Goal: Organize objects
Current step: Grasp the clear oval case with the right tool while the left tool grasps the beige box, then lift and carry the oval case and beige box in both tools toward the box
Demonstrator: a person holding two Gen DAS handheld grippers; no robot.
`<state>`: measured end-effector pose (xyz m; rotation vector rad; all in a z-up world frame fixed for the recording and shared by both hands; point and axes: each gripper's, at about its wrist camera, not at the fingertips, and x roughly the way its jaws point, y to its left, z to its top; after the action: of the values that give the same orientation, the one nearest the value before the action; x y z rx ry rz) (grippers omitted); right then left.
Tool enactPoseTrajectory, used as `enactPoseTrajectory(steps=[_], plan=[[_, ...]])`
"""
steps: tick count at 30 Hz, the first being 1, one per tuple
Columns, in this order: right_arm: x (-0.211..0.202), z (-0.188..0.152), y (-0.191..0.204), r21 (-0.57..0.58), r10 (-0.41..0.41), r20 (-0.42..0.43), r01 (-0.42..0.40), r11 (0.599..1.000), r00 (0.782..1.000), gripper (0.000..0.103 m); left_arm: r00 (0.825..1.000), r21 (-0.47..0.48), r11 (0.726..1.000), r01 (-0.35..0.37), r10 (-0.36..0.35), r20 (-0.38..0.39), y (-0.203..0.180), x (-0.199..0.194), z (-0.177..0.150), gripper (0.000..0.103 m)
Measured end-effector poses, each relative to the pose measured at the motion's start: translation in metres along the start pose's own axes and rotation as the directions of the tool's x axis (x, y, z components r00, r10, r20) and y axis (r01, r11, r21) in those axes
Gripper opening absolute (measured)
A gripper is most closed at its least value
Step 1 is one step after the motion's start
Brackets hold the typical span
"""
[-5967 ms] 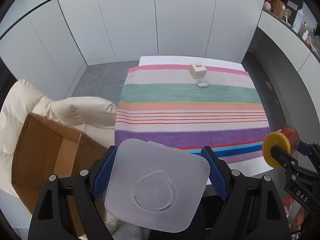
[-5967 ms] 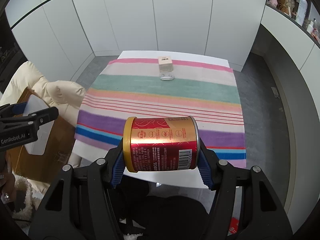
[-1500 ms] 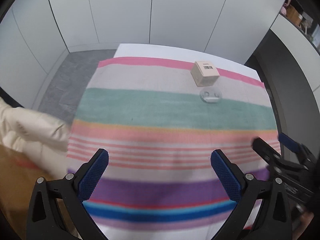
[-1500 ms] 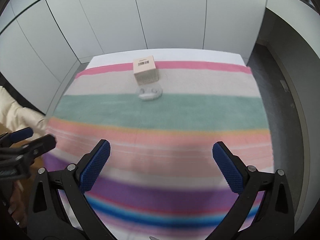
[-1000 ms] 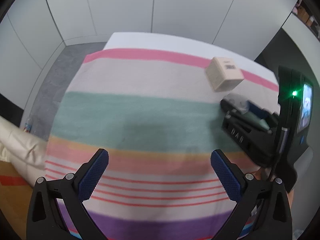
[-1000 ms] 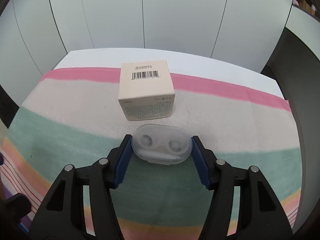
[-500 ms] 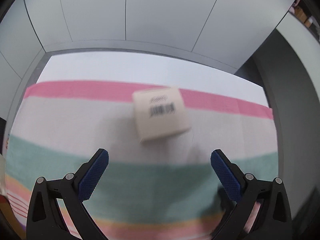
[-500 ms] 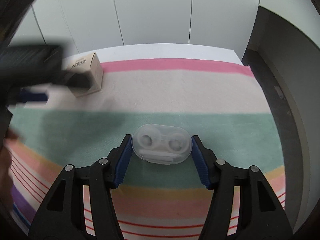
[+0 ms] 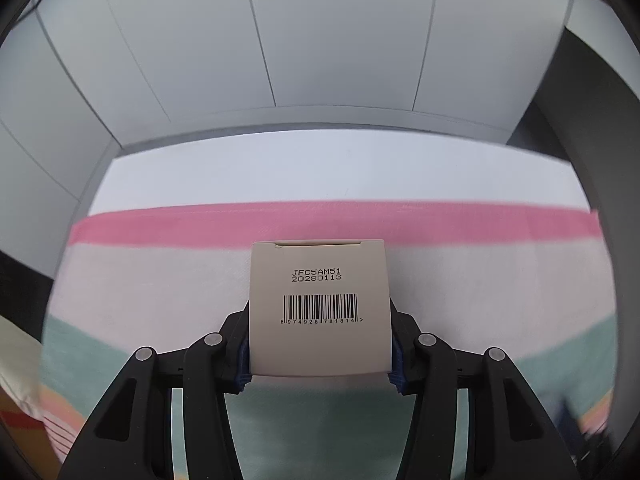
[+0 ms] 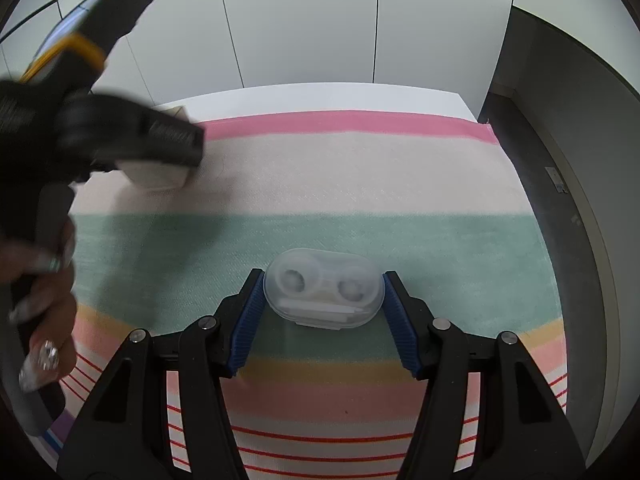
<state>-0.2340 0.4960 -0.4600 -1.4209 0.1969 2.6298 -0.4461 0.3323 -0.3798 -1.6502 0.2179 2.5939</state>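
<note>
**Both tongs loaded: box at left, case at right**

Left wrist view. Your left gripper (image 9: pixel 320 360) has just been closing, and its blue pads now press the two side faces of the box (image 9: pixel 319 308), which sits on the pale stripe of the cloth (image 9: pixel 160 292) near the table's far edge, just short of the pink band. The top face reads "JFC5AM51" and "20280113" above a barcode numbered 6974926781814. Judge it a light carton with thin walls: it should lift easily but will dent under hard pressure, so hold low on the flat sides, as here.

Right wrist view. Your right gripper (image 10: pixel 323 312) is clenched on the case (image 10: pixel 322 290), a clear, rounded plastic shell with two round wells, held by its narrow ends over the green stripe near the cloth's middle. Its smooth curved ends probably slip readily; keep the pads square on them. No writing is legible. At the far left corner the other tool, blurred, covers the box, and the hand (image 10: pixel 36 280) holding that tool shows at the left edge.
</note>
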Motion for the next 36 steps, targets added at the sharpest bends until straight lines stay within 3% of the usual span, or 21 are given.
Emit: enactPoseTrajectory(steps=[9, 15, 22, 28, 36], plan=[[-0.01, -0.024, -0.003, 0.042, 0.026, -0.016, -0.026, 0.999, 1.0, 0.061, 0.999, 0.084, 0.996, -0.022, 0.02, 0.027, 0.008, -0.032, -0.03, 0.052], [-0.052, -0.028, 0.001, 0.04, 0.03, 0.029, -0.031, 0.999, 0.999, 0.061, 0.998, 0.073, 0.997, -0.017, 0.012, 0.067, 0.045, -0.098, -0.027, 0.052], [-0.107, -0.002, 0.0, 0.02, 0.023, 0.083, -0.025, 0.999, 0.996, 0.061, 0.993, 0.045, 0.999, 0.001, -0.007, 0.121, 0.063, -0.185, -0.027, 0.052], [-0.145, 0.021, 0.036, 0.0, 0.017, 0.13, -0.018, 1.0, 0.991, 0.061, 0.987, 0.05, 0.999, 0.007, -0.015, 0.158, 0.083, -0.247, -0.038, 0.052], [-0.188, -0.009, 0.064, -0.013, 0.022, 0.124, -0.02, 1.0, 0.992, 0.061, 0.985, 0.058, 0.998, -0.032, 0.021, 0.172, 0.107, -0.288, -0.063, 0.052]])
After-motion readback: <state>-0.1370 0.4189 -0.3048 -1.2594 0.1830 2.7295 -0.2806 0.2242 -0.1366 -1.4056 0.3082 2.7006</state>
